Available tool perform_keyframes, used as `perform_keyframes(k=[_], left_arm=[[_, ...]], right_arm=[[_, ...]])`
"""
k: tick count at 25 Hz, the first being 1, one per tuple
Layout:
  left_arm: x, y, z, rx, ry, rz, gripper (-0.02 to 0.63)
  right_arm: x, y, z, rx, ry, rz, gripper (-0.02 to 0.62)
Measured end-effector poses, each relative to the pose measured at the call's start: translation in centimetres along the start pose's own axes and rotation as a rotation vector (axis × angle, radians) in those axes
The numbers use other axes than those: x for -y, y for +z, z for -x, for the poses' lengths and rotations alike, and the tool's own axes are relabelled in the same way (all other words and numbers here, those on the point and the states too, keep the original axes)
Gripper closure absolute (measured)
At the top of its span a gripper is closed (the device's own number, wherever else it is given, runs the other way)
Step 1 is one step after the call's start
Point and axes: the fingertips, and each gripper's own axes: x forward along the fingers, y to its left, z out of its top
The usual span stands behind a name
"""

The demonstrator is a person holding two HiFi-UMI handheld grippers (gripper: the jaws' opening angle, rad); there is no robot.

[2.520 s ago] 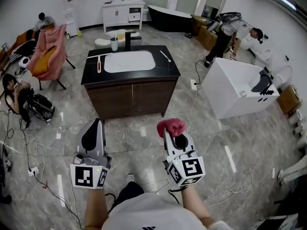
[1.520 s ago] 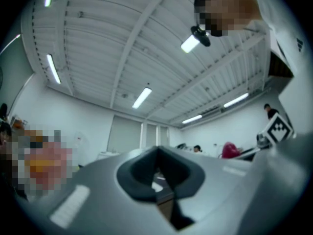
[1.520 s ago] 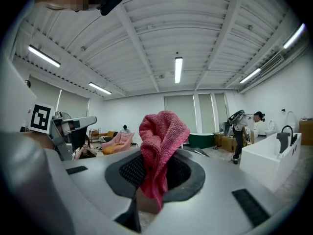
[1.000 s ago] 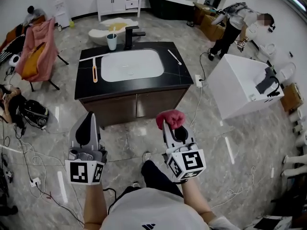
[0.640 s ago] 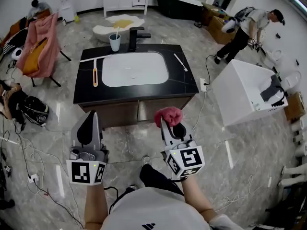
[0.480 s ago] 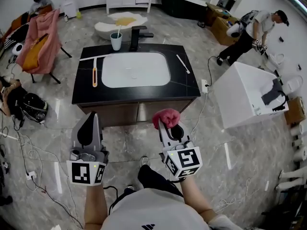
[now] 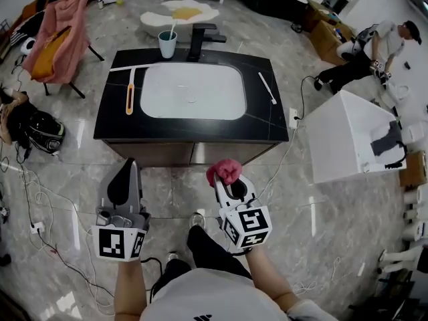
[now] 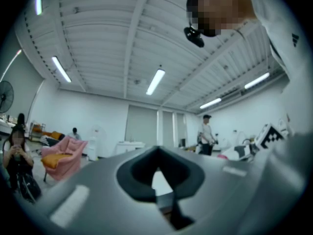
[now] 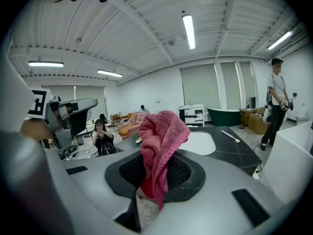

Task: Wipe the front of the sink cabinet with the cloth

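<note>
Cabinet (image 7: 167, 154): dark wood front under a black top (image 7: 264, 122) with a white basin (image 7: 192, 91). The head view looks steeply down, so only a narrow strip of the front shows. Both grippers are held short of the front, not touching it.

Left gripper (image 7: 128, 167): jaws together, nothing between them.

Right gripper (image 7: 227, 181): jaws clamped on the cloth (image 9: 161, 136), just before the right half of the front.

Cloth: pink knit, bunched, pinched at its lower folds, with the bulk standing free above the jaw tips. It is judged light, soft and limp. It should conform to the flat front but may fold over or pull out under drag. The present hold, low in the bunch, appears adequate. Press the free bulk against the wood and keep the jaw tips off it.
</note>
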Motion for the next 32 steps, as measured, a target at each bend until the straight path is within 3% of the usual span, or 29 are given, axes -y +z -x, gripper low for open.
perform_keyframes(k=[8,13,20,25,32], left_arm=[[0.4,-2.8,-2.1,-0.031,0.041,0.017,0.6],[1.5,-4.0,-2.9,-0.046,0.028,0.011,0.6],[3.0,-6.8,-2.8,-0.097,-0.015,0.015,0.601],[3.5,-8.5,-1.8,-0.114,-0.026,0.028,0.601],[3.8,-12.4,-0.3,-0.142,-0.061,0.019,0.601]], right_arm=[[2.0,-4.5,-4.1,-0.121,0.043,0.017,0.518],[2.8,-6.9,-6.0,-0.154,0.06,0.041,0.518],[1.8,-9.3,-7.4,-0.167,0.189,0.02,0.526],[2.9,-12.4,-8.5,-0.261,0.082,0.066,0.523],[2.6,-15.1,-11.3,-0.294,0.044,0.088,0.523]])
